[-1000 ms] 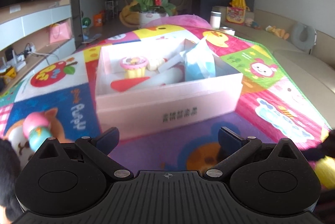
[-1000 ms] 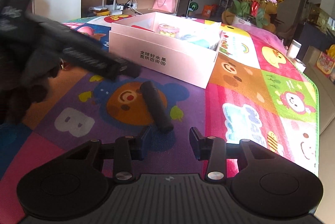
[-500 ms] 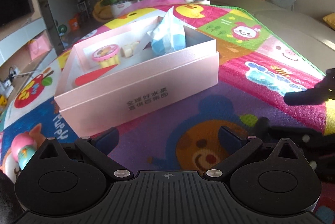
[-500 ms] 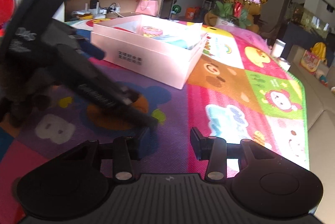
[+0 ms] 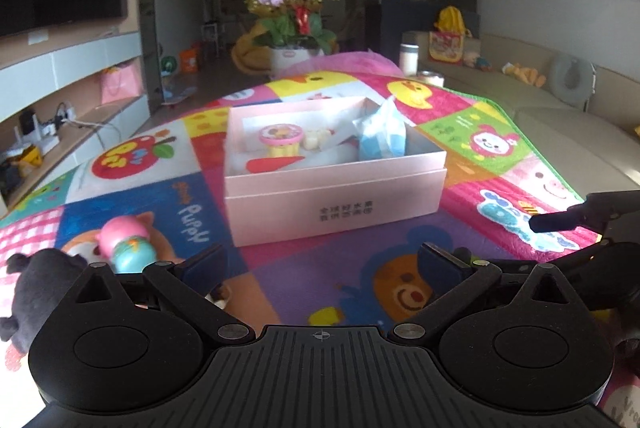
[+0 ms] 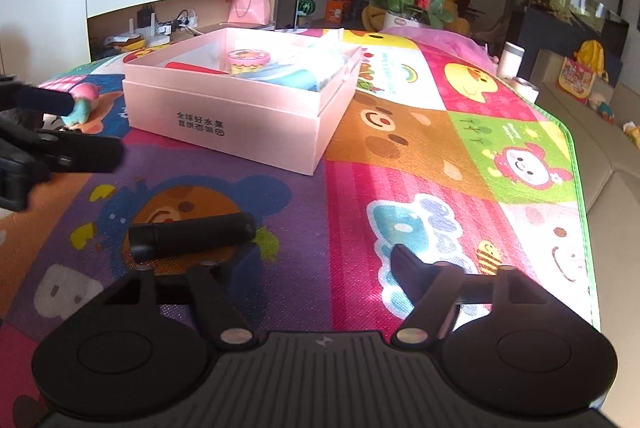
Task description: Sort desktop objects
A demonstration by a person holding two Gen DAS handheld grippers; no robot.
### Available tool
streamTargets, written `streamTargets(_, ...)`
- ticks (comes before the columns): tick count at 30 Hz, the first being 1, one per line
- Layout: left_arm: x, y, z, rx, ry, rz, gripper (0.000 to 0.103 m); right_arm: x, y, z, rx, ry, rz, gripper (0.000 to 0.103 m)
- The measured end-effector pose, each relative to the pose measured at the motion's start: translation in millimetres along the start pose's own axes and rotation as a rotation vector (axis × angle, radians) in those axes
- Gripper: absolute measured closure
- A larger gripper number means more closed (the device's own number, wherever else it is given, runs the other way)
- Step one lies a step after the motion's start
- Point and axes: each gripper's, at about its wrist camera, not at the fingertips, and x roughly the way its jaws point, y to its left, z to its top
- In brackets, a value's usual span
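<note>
On a cartoon play mat point(image 6: 400, 204), the left gripper point(image 5: 320, 260) hangs with fingers spread and empty near a pink-and-blue toy point(image 5: 127, 246). Beyond lies the pink box point(image 6: 240, 116), already holding several items. The right gripper point(image 6: 320, 260), whose jaws have just been opening with nothing between them, stands wide just behind a black cylinder point(image 6: 192, 234) (lying crosswise by its left finger point(image 6: 224, 260)); a careless approach could likely nudge it rolling away.

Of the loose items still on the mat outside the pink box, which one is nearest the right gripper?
The black cylinder, lying on its side on the mat just ahead of the right gripper. The pink-and-teal toy lies far off, left of the pink box.
</note>
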Motion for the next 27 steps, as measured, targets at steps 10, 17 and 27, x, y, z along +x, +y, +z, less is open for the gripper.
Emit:
streamTargets(10,-27,39,-40,-0.124,0.057,0.090,0.000,-9,18,-3,-0.057,-0.013,0.057,0.023)
streamTargets(17,-34,48,-51,-0.142,0.054,0.089,0.000,-20,68,-3,-0.253,-0.073,0.123,0.018)
streamTargets(27,-34,50,-47,-0.155,0.034,0.082,0.000,23,49,28,-0.078,0.014,0.217,0.014)
